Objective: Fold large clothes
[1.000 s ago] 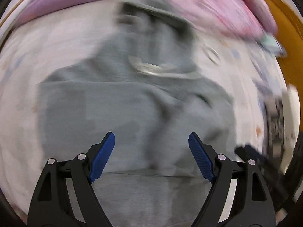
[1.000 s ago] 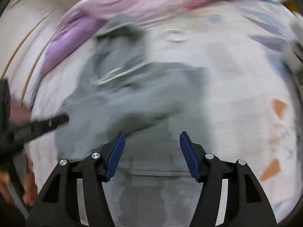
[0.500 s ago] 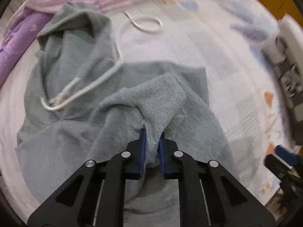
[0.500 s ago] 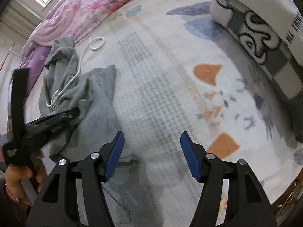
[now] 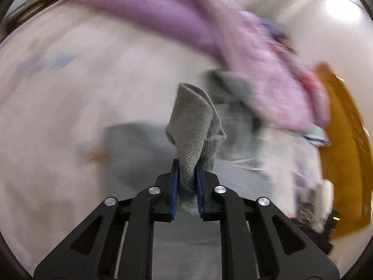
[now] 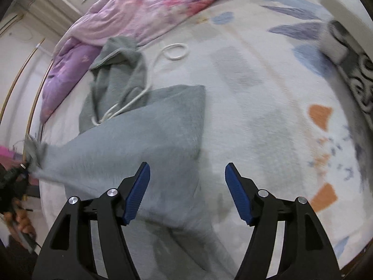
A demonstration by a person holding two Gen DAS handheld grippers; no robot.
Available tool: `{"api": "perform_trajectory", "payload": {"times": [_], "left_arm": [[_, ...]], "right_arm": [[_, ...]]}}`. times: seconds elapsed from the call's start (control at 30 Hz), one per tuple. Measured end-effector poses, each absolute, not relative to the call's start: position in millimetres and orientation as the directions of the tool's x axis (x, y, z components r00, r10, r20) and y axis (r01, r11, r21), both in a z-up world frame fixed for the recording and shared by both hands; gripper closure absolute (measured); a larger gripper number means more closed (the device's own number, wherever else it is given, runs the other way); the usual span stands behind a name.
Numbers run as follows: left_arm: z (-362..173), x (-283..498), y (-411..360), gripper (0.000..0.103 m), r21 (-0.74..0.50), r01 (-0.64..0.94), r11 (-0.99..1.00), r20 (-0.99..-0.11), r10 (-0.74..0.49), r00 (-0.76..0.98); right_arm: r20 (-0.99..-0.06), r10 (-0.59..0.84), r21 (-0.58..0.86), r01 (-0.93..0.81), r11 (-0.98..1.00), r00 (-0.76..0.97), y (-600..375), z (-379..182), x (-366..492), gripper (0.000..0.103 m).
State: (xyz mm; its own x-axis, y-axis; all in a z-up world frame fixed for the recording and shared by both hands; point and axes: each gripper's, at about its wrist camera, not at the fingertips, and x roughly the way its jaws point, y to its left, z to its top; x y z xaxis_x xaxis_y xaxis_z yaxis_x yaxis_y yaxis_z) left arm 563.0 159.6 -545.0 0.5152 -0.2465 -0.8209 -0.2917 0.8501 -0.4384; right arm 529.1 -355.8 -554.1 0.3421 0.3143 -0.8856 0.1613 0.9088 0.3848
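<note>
The grey hoodie (image 6: 149, 126) lies spread on the patterned bedsheet (image 6: 268, 98), hood (image 6: 116, 53) toward the pink-and-purple quilt (image 6: 144, 11), its white drawstring (image 6: 173, 51) looped loose on the sheet beside it. I judge it soft, thick and fairly heavy for cloth: it will drape and drag rather than hold a crease, and the ribbed ends are the surest places to pinch. My left gripper (image 5: 187, 186) is clamped on exactly that, a ribbed cuff (image 5: 195, 126) bunched between the blue pads, though the jaws are easing apart a little, so I'd watch for slip. In the right wrist view that sleeve is drawn out taut toward the left edge of the bed. My right gripper (image 6: 186, 191) hovers over the hoodie's lower body with its fingers (image 6: 137, 191) apart and opening, nothing between them. There's plenty of bare sheet to the right for laying a fold; the quilt crowds the far side, a patterned pillow (image 6: 349, 56) sits at the right edge, and the left edge of the bed is close to where the sleeve is being pulled. The drawstring could snag.
</note>
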Motion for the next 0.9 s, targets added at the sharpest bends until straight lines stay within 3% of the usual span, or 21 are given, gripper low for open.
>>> {"api": "perform_trajectory", "payload": {"times": [0.1, 0.13, 0.17, 0.2, 0.47, 0.57, 0.73, 0.77, 0.9], "left_arm": [[-598.3, 538.9, 194.9, 0.084, -0.397, -0.494, 0.774, -0.901, -0.227, 0.368], [-607.4, 531.9, 197.9, 0.073, -0.402, -0.517, 0.756, -0.904, -0.237, 0.356], [-614.6, 524.8, 199.2, 0.055, -0.384, -0.54, 0.749, -0.914, -0.227, 0.336], [-617.5, 520.3, 199.0, 0.052, -0.365, -0.55, 0.751, -0.922, -0.207, 0.328], [-599.3, 532.2, 176.8, 0.048, -0.288, -0.46, 0.84, -0.927, -0.122, 0.355], [-578.1, 552.7, 175.9, 0.046, -0.298, -0.403, 0.865, -0.913, -0.134, 0.386], [-545.5, 618.0, 150.4, 0.041, -0.308, -0.278, 0.91, -0.888, -0.171, 0.426], [-540.4, 632.6, 144.9, 0.035, -0.308, -0.266, 0.913, -0.882, -0.17, 0.438], [-538.4, 695.2, 116.3, 0.033, -0.306, -0.204, 0.93, -0.887, -0.201, 0.416]], "right_arm": [[-0.9, 0.307, 0.36, 0.13, 0.924, 0.31, -335.8, -561.3, 540.2, 0.037], [-0.905, 0.303, 0.352, 0.127, 0.927, 0.297, -332.2, -564.9, 543.0, 0.037], [-0.913, 0.292, 0.338, 0.128, 0.932, 0.285, -328.4, -569.1, 546.3, 0.037], [-0.916, 0.288, 0.333, 0.127, 0.934, 0.279, -326.5, -571.9, 548.8, 0.037], [-0.923, 0.263, 0.319, 0.175, 0.932, 0.282, -333.8, -583.7, 585.8, 0.039], [-0.904, 0.295, 0.346, 0.124, 0.93, 0.308, -330.9, -571.5, 612.0, 0.055], [-0.878, 0.299, 0.33, 0.019, 0.944, 0.372, -312.8, -536.1, 665.5, 0.055], [-0.875, 0.301, 0.327, 0.004, 0.945, 0.379, -308.0, -531.6, 676.4, 0.054], [-0.886, 0.303, 0.311, -0.033, 0.95, 0.351, -285.2, -530.5, 719.4, 0.048]]}}
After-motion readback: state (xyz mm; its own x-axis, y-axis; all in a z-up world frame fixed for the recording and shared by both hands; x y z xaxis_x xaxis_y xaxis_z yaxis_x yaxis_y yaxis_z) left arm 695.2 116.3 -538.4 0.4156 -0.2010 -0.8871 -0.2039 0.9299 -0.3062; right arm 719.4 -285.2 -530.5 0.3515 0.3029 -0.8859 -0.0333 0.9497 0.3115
